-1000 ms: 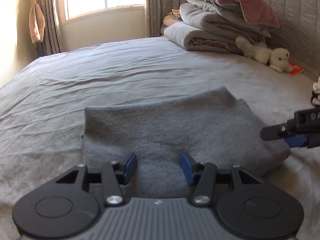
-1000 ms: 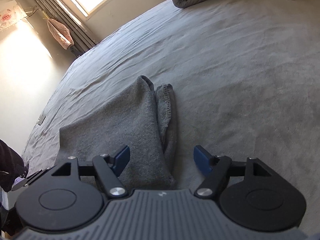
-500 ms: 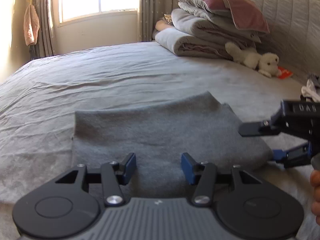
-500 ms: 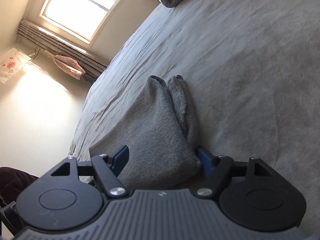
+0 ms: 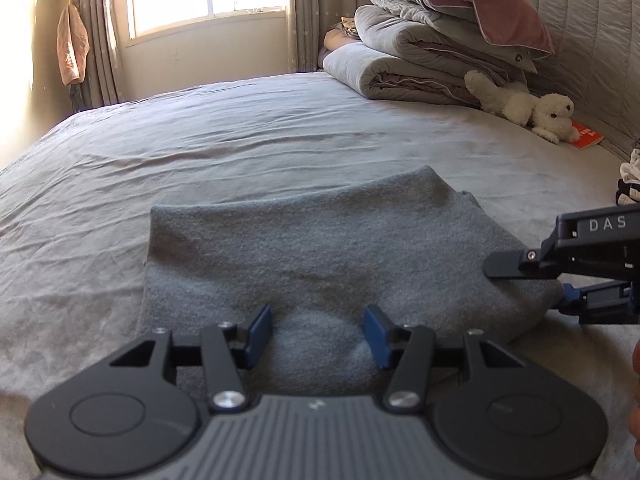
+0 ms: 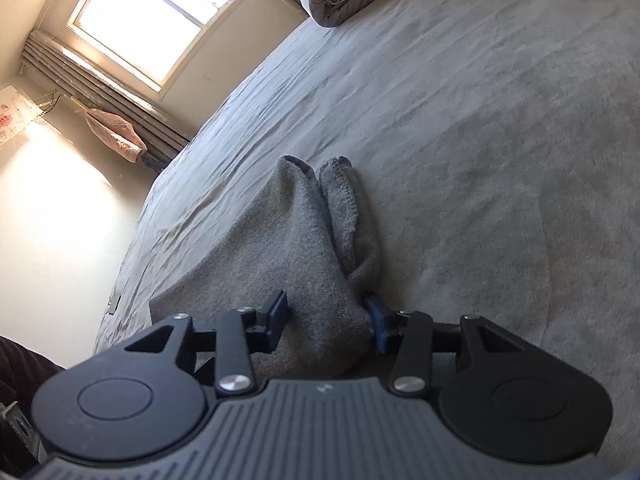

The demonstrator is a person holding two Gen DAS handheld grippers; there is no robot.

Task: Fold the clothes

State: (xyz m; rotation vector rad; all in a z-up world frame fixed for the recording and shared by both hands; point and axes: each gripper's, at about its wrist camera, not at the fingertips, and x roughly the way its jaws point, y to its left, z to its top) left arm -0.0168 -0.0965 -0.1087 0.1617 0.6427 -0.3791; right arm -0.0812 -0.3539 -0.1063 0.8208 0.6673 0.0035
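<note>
Clothes here mean one grey knit garment (image 5: 320, 256), already folded flat on the bed (image 5: 280, 140). Nearest you, your left claw (image 5: 316, 334) hangs open over its near edge, pads clear of the cloth, so nothing pins that side. Your right claw (image 6: 326, 316) has just been closing on the bunched right end; if it bites only the top layers, the lower ones may sag out as you lift. Farther off, a loose hem (image 6: 340, 196) could unroll.
</note>
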